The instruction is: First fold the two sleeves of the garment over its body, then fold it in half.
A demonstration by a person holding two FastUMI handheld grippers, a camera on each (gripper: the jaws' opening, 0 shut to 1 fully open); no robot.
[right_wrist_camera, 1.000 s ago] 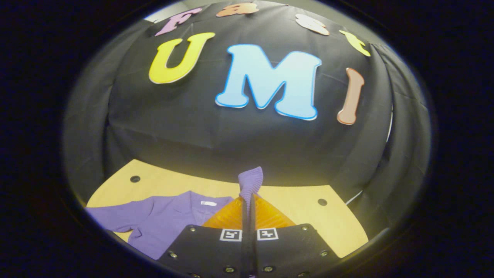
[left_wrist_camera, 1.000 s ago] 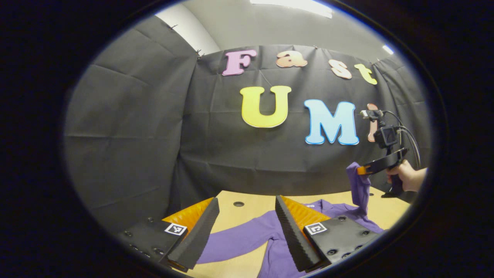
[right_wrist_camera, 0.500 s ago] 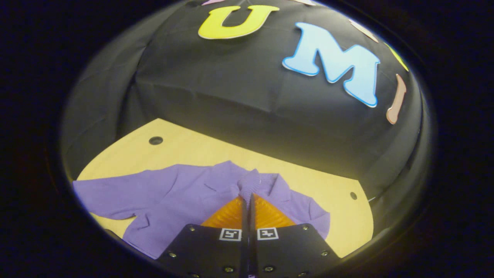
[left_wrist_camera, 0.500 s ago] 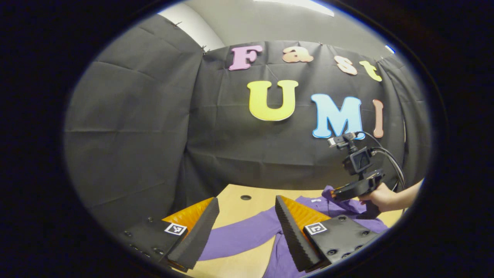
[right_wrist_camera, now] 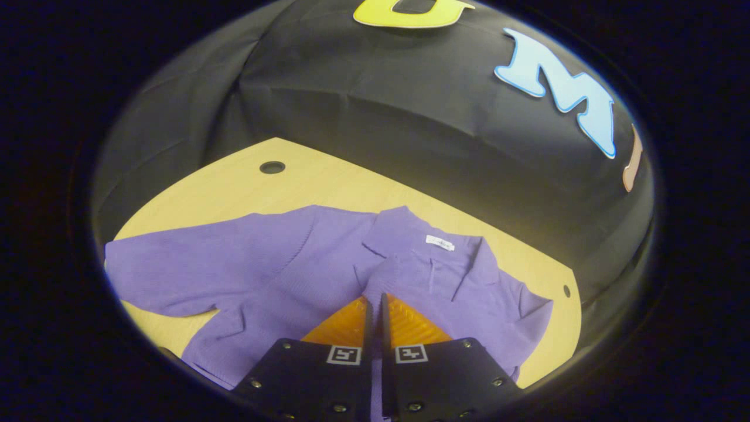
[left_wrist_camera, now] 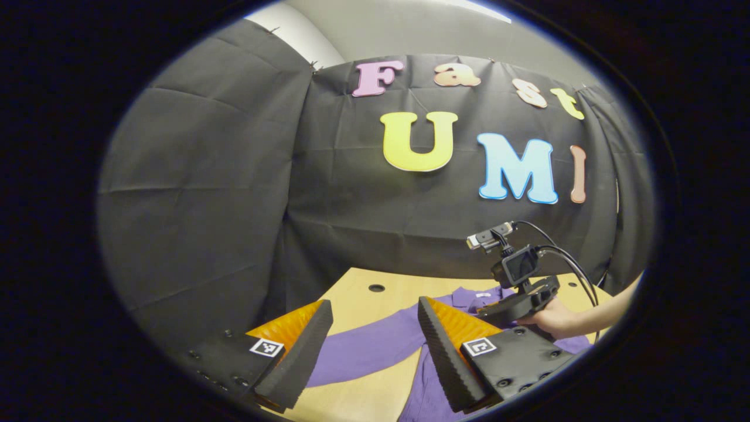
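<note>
A purple knit garment point(right_wrist_camera: 275, 264) with a collar and a white neck label point(right_wrist_camera: 439, 242) lies flat on the wooden table point(right_wrist_camera: 328, 181). One sleeve point(right_wrist_camera: 170, 269) stretches out to the left in the right gripper view. The other sleeve is folded across the chest, its cuff point(right_wrist_camera: 384, 275) pinched in my right gripper point(right_wrist_camera: 375, 299), which is low over the body. In the left gripper view that gripper point(left_wrist_camera: 504, 308) shows at the right, held by a hand point(left_wrist_camera: 548, 319). My left gripper point(left_wrist_camera: 375, 305) hovers open above the outstretched sleeve point(left_wrist_camera: 369, 349), holding nothing.
The table has small round holes point(right_wrist_camera: 272, 167) point(right_wrist_camera: 566, 290) near its back corners. Black cloth walls stand close behind and beside the table. A cable point(left_wrist_camera: 577, 269) runs off the right gripper. Bare wood shows beyond the collar.
My right gripper has brought the lifted sleeve down and across onto the garment's chest. The left gripper has stayed open and almost still.
</note>
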